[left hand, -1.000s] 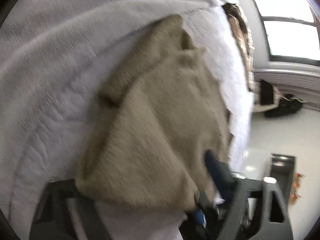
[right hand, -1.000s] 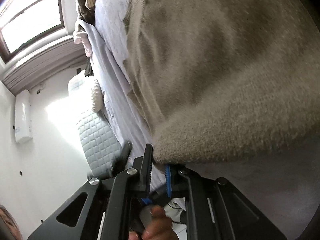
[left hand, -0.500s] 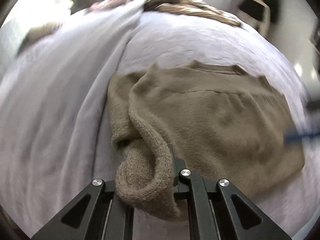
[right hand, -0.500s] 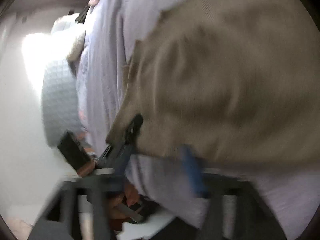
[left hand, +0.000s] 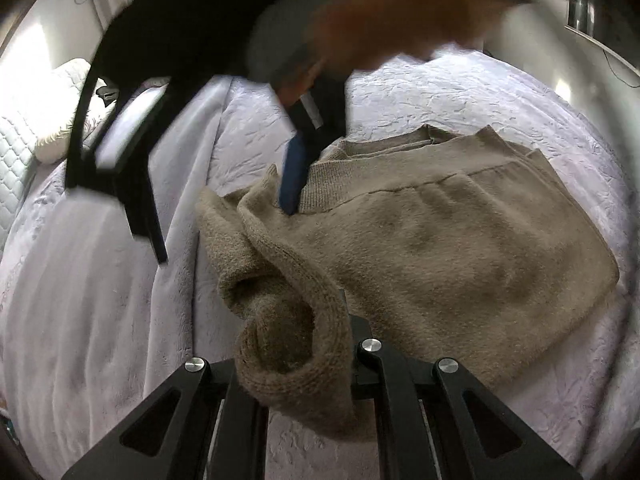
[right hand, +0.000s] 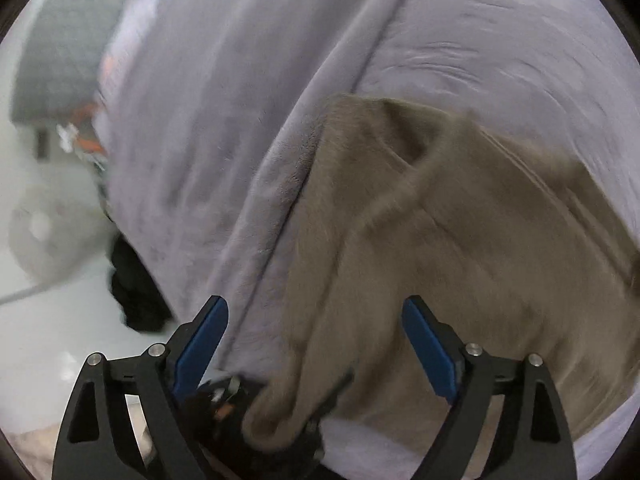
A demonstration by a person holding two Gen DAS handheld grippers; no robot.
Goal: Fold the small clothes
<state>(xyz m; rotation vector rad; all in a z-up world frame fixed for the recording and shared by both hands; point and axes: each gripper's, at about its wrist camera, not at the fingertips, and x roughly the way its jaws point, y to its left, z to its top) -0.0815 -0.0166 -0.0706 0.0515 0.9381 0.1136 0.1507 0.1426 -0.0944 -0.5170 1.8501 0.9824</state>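
On the left, the left hand-held gripper (left hand: 304, 344) is clamped on a bunched sleeve cuff of the tan knit sweater (left hand: 440, 248), which lies on the lavender bedspread (left hand: 120, 280). To the right, the right hand-held gripper (right hand: 316, 344) hangs over the sweater with jaws spread wide, holding nothing. Pulling the cuff across alone would likely drag the body and rumple the fold.
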